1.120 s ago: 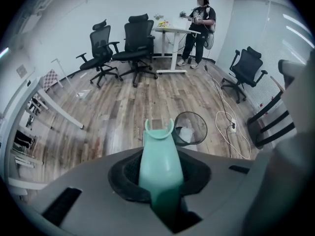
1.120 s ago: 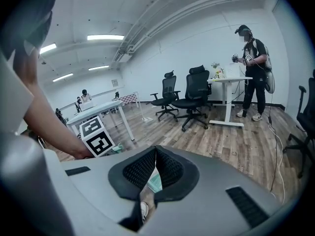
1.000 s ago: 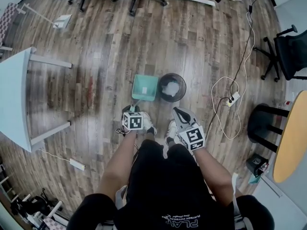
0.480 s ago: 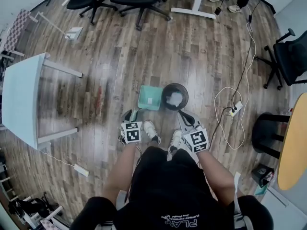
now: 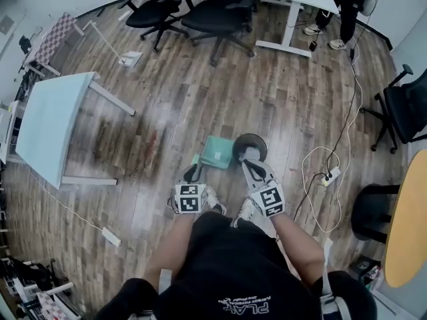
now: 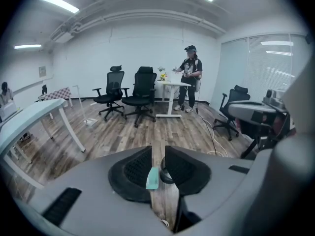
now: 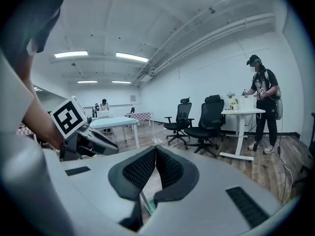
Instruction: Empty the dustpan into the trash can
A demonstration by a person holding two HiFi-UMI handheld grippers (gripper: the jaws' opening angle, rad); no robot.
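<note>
L gripper (image 6: 158, 154) jaws just closed to a slim gap, nothing gripped; R gripper (image 7: 155, 151) pinched shut, empty. The dustpan (image 5: 217, 153) lies below & beyond both tips (right by trash can (image 5: 249, 145)), so a grab thru that gap could shove it & spill.

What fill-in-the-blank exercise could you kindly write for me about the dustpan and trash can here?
The dustpan lies on the ___, beside the trash can. In the head view, the trash can stands at the dustpan's ___ side. The trash can is coloured ___.
Missing words: floor, right, black.
</note>
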